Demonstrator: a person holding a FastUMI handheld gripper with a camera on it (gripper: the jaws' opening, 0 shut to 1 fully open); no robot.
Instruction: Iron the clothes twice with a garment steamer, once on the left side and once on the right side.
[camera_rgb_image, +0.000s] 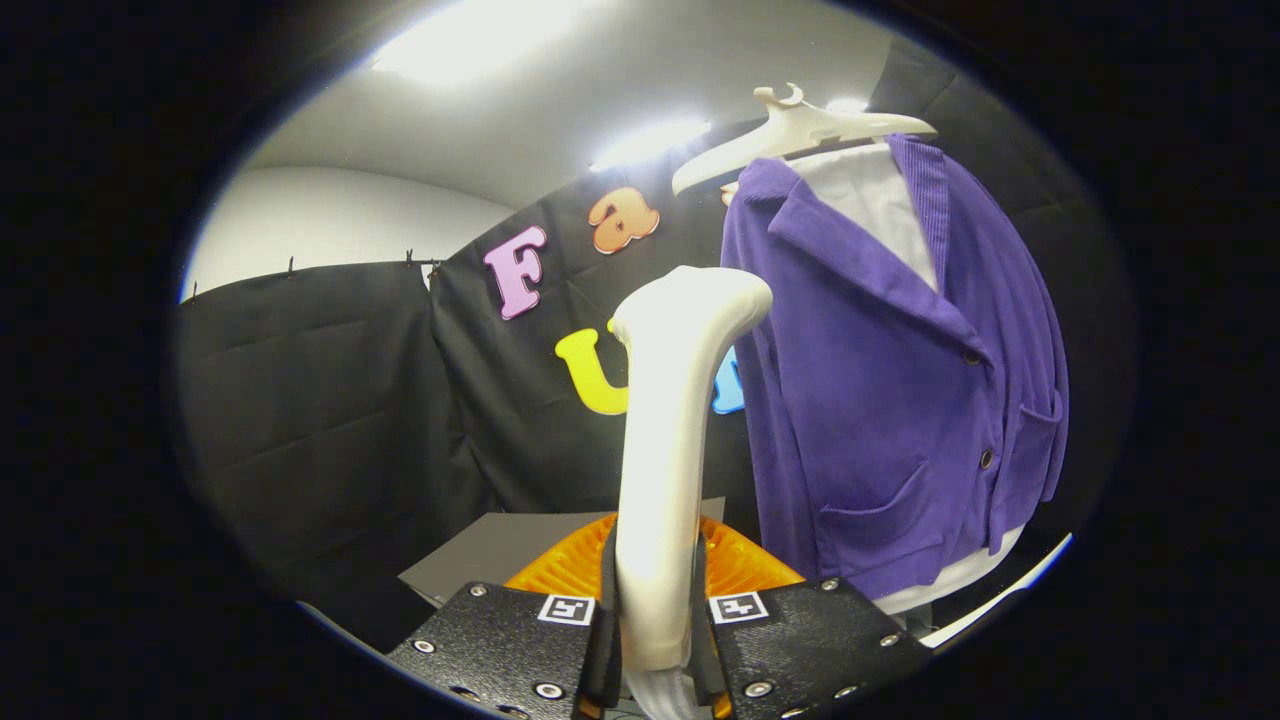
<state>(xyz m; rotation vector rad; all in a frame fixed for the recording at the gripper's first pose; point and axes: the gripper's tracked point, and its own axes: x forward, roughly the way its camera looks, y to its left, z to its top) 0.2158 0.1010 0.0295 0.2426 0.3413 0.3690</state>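
Claw (655, 640): pinching the upright white plastic garment steamer (672, 440) by its handle, head tipped toward the purple buttoned cardigan (880, 400) hanging just beside it, right of the steamer.

We see the gripper (655, 625) closed on the garment steamer (672, 440), both fingers (600, 640) pressing the sides of its white handle. The steamer rises upright from between the fingers, and its head bends toward the purple cardigan (880, 400) without touching it. The cardigan hangs just beside the steamer on a white hanger (790, 135), worn over a white shirt (875, 205) that shows at the neck and below the hem. We make out its lapel, dark buttons and two front pockets. An orange ribbed object (740, 560) sits just beyond the fingers, behind the steamer's handle, on a grey board (480, 555). Black cloth (320, 400) forms the wall behind everything.
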